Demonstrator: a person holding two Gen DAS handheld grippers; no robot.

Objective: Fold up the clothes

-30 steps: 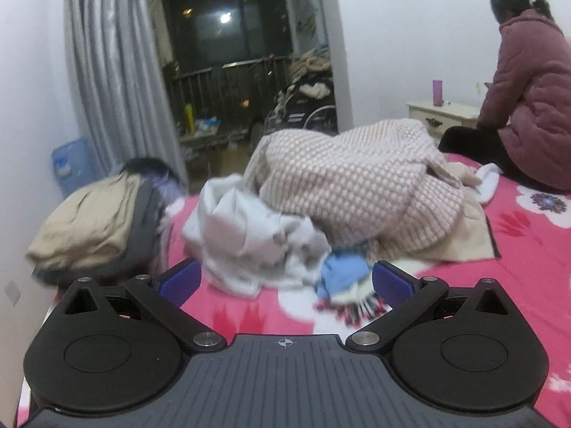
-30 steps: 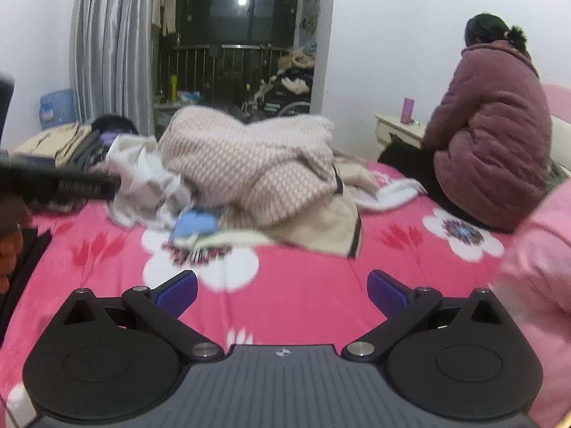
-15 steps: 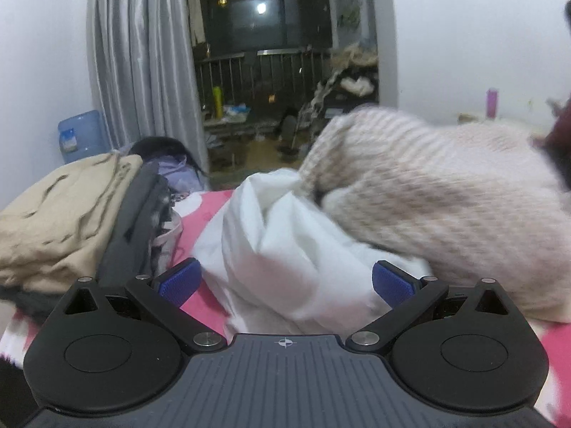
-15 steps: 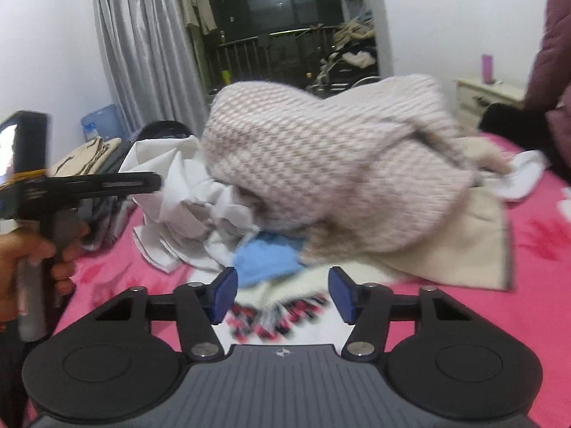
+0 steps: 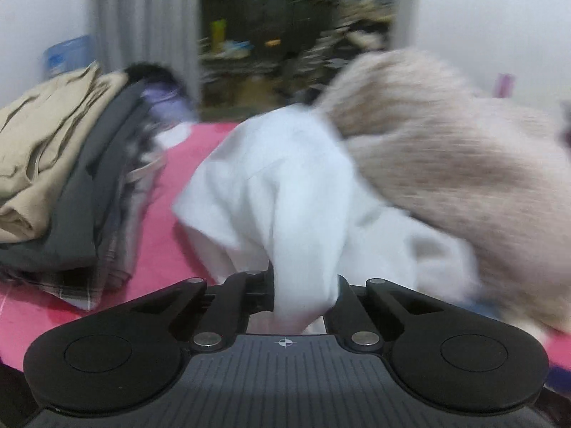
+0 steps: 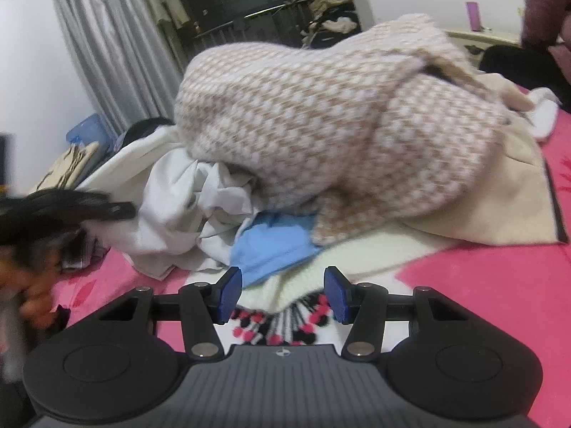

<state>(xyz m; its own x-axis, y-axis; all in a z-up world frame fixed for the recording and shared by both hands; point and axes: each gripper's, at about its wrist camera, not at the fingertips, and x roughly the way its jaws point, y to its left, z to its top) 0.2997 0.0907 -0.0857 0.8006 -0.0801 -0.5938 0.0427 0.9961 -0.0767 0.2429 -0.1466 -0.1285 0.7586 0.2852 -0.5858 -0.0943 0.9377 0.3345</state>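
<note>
Left wrist view, blurred by motion: the left gripper (image 5: pixel 303 299) has just snapped closed and pinches a fold of the white garment (image 5: pixel 285 192) at the bottom centre, the cloth rising out from between its jaws. Behind and right of that garment lies the checked knit sweater (image 5: pixel 446 149), a big beige-and-white heap filling the right half of the frame and resting on the white cloth's far edge. At the left edge sits a stack of folded clothes (image 5: pixel 60 178) — a tan piece on top, grey and plaid ones under it — on the pink bedspread (image 5: pixel 167 221). A grey curtain (image 5: pixel 142 25) hangs at upper left beside a dark doorway full of clutter.

Right wrist view: the right gripper (image 6: pixel 283 296) stands about half open, with its blue pads (image 6: pixel 230 294) on either side of a cream cloth with red and black tassels (image 6: pixel 285 324); whether the pads press on it I cannot tell. Just beyond lies a blue cloth (image 6: pixel 274 242), tucked under the sweater's lower edge, with the white garment crumpled to its left. The sweater blocks most of the bed behind it. At the left edge a hand (image 6: pixel 34 292) and the other gripper show only as a dark blur. A seated person's dark-red jacket (image 6: pixel 546 3) appears at the upper right corner.
</note>
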